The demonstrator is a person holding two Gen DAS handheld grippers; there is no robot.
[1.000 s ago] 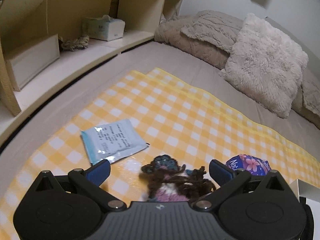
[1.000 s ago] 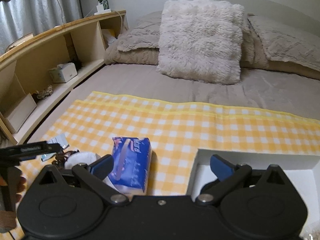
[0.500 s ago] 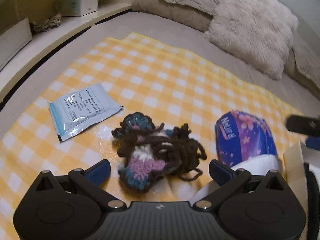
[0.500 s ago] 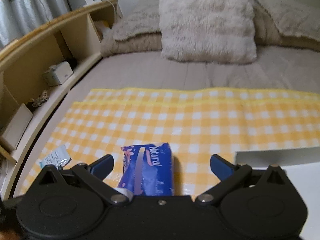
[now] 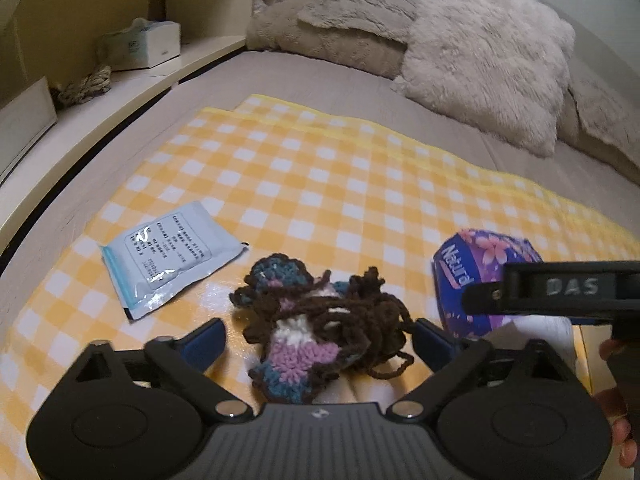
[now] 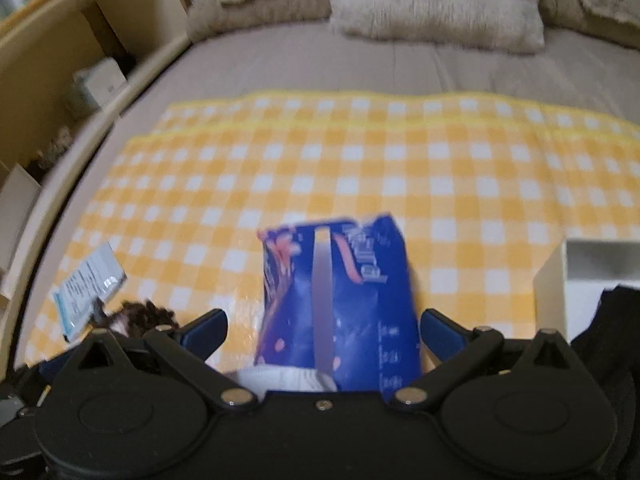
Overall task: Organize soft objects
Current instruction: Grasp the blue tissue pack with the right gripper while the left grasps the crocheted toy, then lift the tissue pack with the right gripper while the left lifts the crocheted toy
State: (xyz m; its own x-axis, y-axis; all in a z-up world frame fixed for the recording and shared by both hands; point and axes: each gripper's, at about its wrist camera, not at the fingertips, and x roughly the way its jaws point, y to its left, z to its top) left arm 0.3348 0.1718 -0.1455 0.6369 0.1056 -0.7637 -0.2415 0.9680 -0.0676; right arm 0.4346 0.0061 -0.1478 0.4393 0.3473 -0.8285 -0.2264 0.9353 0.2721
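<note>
Left tool (image 5: 318, 334) closes around the crochet piece (image 5: 320, 326) (pads not yet pressing); loose yarn may snag. Right tool (image 6: 323, 330) gapes astride the tissue pack (image 6: 340, 300).

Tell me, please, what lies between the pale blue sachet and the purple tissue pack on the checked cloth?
The crocheted yarn piece lies between the sachet and the tissue pack, seen best in the left wrist view.
</note>
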